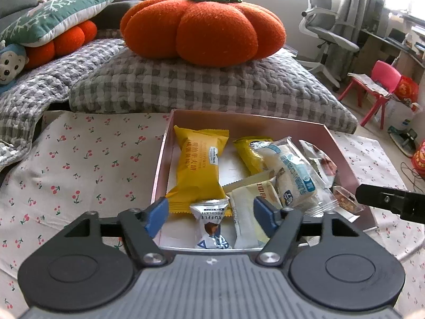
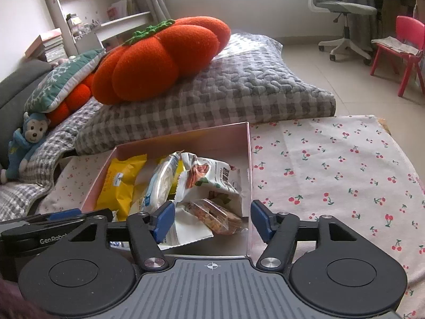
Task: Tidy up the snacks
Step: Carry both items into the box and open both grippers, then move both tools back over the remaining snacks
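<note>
above box [image 1: 342, 154], both tools spread

At twelve o'clock you see an orange pumpkin cushion [image 1: 203, 28] on a checked pillow [image 1: 212, 87]; office chair [image 1: 325, 26] at two.

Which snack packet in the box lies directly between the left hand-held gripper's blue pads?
The white truffle packet with the blue emblem, at the box's near edge. The big yellow packet lies beyond it, the blue-and-white one off to the right.
</note>
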`<state>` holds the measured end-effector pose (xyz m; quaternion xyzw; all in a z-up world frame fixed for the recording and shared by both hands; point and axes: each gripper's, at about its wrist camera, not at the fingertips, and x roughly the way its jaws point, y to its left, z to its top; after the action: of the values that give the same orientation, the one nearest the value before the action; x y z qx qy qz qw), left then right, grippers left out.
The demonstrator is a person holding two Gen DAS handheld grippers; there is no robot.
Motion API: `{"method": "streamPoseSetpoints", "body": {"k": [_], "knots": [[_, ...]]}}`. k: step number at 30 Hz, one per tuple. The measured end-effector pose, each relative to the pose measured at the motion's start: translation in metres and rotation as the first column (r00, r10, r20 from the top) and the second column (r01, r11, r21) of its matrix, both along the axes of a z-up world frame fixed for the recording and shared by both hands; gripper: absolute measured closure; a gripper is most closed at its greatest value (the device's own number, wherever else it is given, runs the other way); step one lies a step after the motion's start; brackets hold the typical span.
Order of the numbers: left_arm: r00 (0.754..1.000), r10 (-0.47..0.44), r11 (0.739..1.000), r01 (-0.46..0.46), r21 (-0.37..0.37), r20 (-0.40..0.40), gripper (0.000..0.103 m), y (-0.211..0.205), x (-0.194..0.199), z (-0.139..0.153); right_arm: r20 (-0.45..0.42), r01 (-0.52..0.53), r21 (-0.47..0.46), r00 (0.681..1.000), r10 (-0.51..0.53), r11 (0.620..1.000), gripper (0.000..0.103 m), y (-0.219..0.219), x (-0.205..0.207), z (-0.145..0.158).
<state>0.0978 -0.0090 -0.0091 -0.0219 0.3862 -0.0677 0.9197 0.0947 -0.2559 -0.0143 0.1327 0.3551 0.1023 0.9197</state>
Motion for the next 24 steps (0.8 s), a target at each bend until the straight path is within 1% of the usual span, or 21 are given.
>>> {"method": "streamPoseSetpoints", "body": {"k": [2, 4, 5, 8, 12, 13, 19, 24], "knots": [[1.0, -0.011, 1.0, 0.011, 0.003, -0.001, 0.029, -0.001, -0.002, 0.001, 0.001, -0.002, 0.001, 1.0, 0.002, 1.0, 0.035, -0.002, -0.003, 0.002], [1.0, -0.018, 1.0, 0.018, 0.006, -0.003, 0.023, -0.002, -0.005, 0.002, -0.002, -0.006, 0.0, 1.0, 0.006, 1.0, 0.031, -0.004, -0.005, 0.003], [1.0, -0.022, 1.0, 0.022, 0.007, -0.002, 0.021, -0.002, -0.007, 0.003, -0.005, -0.007, -0.003, 1.0, 0.007, 1.0, 0.028, -0.004, -0.007, 0.004], [0.999, -0.033, 0.999, 0.033, 0.01, -0.005, 0.015, -0.002, -0.012, 0.005, -0.01, -0.013, -0.008, 1.0, 0.013, 1.0, 0.025, -0.007, -0.012, 0.006], [0.999, -0.04, 0.999, 0.04, 0.009, -0.018, 0.007, -0.001, -0.021, 0.007, -0.014, -0.023, -0.016, 1.0, 0.022, 1.0, 0.016, -0.012, -0.023, 0.009], [0.999, -0.041, 0.999, 0.041, 0.01, -0.024, 0.006, -0.001, -0.023, 0.007, -0.014, -0.025, -0.018, 1.0, 0.024, 1.0, 0.015, -0.014, -0.026, 0.009], [0.996, -0.041, 0.999, 0.043, 0.024, -0.075, 0.003, 0.002, -0.036, 0.007, -0.026, -0.04, -0.038, 0.999, 0.039, 0.998, 0.011, -0.023, -0.045, 0.01], [0.995, -0.045, 0.998, 0.048, 0.039, -0.093, 0.001, 0.005, -0.05, 0.006, -0.037, -0.051, -0.066, 0.998, 0.049, 0.997, 0.01, -0.028, -0.061, 0.007]]}}
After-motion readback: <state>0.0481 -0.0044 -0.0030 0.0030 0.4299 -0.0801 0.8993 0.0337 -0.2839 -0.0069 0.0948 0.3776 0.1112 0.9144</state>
